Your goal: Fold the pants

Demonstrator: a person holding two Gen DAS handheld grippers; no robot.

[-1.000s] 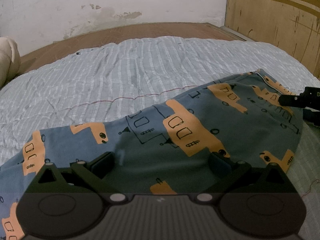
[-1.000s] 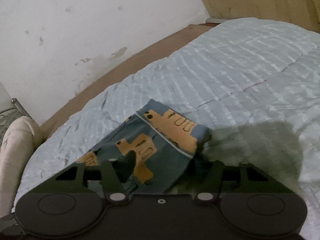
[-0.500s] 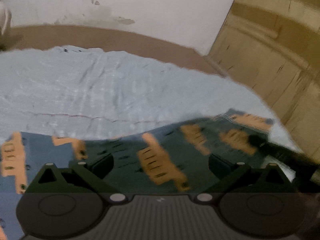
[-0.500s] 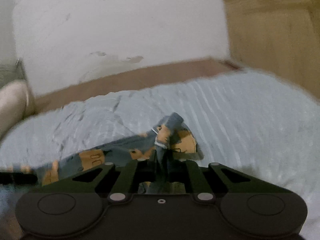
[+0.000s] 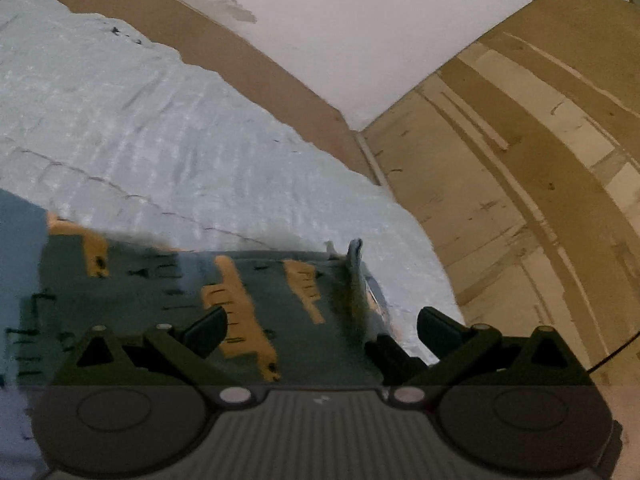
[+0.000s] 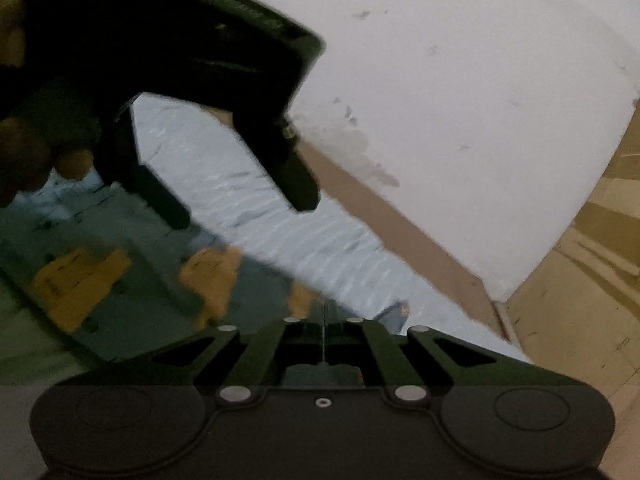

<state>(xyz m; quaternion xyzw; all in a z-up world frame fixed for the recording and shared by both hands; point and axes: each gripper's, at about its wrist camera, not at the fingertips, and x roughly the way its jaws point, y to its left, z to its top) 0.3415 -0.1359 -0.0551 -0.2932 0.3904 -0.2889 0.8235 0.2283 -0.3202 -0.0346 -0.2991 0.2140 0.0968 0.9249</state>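
**Right gripper pinches the pants' edge while the left stands wide over the cloth**

The pants (image 5: 256,312), dark blue-grey with orange vehicle prints, lie on a pale blue quilt (image 5: 152,128) and fill the lower left of both wrist views. In the right wrist view, the right gripper (image 6: 325,320) at lower centre has its jaws drawn together on a thin fold of the fabric's edge; they have just been closing, and cloth sits between them. The pinch seems meant to carry that edge across the garment for a fold.

In the left wrist view, the left gripper (image 5: 322,326) holds its fingers wide apart above the printed fabric, gripping nothing. A raised ridge of cloth stands between its fingers at centre right, running down to the tip of the other gripper. The right wrist view shows the left tool's dark body in its upper left, with the person's fingertips (image 6: 70,160) curled around it.

No container appears in either view. A white wall (image 5: 360,20) and wooden panelling (image 5: 540,160) lie beyond the bed.
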